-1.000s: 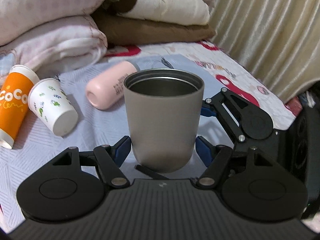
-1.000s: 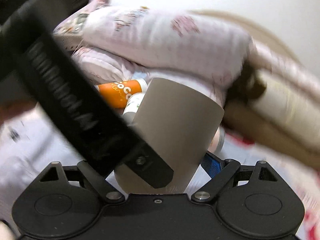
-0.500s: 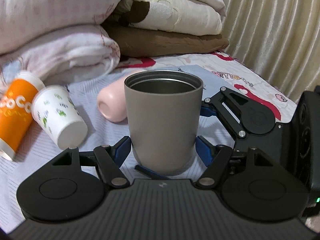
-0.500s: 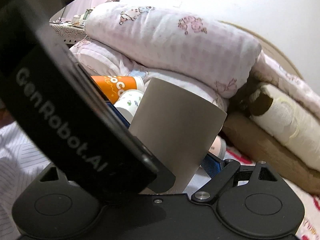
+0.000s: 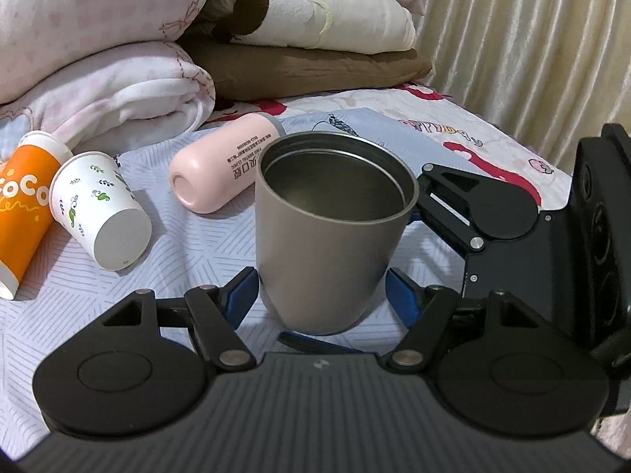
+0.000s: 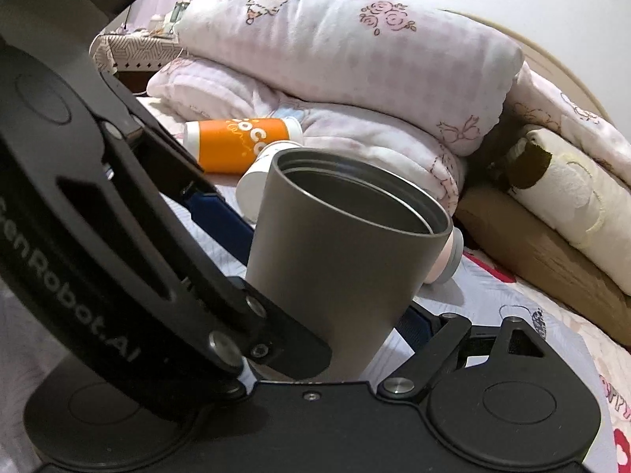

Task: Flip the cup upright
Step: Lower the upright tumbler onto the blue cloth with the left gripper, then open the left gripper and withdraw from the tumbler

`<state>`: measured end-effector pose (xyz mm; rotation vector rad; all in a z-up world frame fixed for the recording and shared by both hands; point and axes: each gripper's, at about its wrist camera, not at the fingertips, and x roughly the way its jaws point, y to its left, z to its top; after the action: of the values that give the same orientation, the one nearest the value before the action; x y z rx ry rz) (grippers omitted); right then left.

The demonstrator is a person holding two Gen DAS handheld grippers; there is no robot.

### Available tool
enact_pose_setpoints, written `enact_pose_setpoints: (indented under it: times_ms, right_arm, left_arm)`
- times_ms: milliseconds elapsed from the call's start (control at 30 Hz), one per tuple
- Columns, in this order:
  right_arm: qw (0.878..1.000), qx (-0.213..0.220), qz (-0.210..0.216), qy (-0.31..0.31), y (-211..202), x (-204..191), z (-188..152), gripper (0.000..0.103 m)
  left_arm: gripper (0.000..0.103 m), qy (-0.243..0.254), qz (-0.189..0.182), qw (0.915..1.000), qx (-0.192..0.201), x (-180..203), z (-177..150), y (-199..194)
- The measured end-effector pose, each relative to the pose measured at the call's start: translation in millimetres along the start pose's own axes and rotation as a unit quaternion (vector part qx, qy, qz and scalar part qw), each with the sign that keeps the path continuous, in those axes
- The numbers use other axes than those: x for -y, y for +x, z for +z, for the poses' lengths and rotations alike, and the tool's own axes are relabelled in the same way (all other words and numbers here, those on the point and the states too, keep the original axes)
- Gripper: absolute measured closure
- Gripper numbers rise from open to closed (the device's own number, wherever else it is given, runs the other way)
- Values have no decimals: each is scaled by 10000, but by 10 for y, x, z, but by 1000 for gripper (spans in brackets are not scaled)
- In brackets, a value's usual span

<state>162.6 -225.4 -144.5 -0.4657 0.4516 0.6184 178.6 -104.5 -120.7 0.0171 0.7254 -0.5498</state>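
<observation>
Bedding [image 5: 118, 90] lies behind; the left gripper [image 5: 321, 295] is spread around the upright cup [image 5: 327, 236], pads just clear. Right gripper [image 6: 335, 339] jaws: can't tell, half hidden.

Materials and finish

Grey cup [image 5: 329, 236]: matt metal outside, smooth brushed sheen inside. Left tool [image 5: 321, 295]: matt black plastic, ribbed body, blue pads [image 5: 240, 289], shiny metal rivets. Pink bottle [image 5: 224, 167]: smooth satin plastic. White cup [image 5: 100, 209] and orange cup [image 5: 23, 209]: printed paper. Bedsheet [image 5: 197, 244]: woven cloth with line pattern. Blankets [image 5: 118, 94]: soft fleecy cloth. Curtain [image 5: 532, 39]: pleated fabric.
</observation>
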Motion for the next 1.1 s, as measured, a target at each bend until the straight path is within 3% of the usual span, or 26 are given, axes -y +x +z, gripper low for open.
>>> enact_pose_setpoints:
  times_ms: [133,300,433,600,733,967,1100]
  right_arm:
    - [10000,2,-45,72,-64,26,40,12]
    - [9990,-331,-46,293,-137,79,69,9]
    - [9934,-671,119,919,-322,208,144,9]
    - [9898,-532,114,1314,-672,199,201,8]
    - [9850,-478,15,1656,-984,154,224,8]
    - [9686,-68,-304,2467,-1525,260,317,8]
    - [9665,278,-496,2502,-1827,203,415,8]
  left_arm:
    - [32,-185,-8,9998,30,-26,11,-44]
    - [25,-731,82,9971,-171,-117,1,-128]
    - [21,-1056,181,9937,-326,-129,6,-342]
    - [21,-1261,498,9903,-310,-14,33,-761]
    - [21,-1129,974,9884,-294,104,31,-1043]
    - [19,-1089,1629,9806,91,250,39,-1606]
    - [17,-822,1958,9765,366,416,53,-1931]
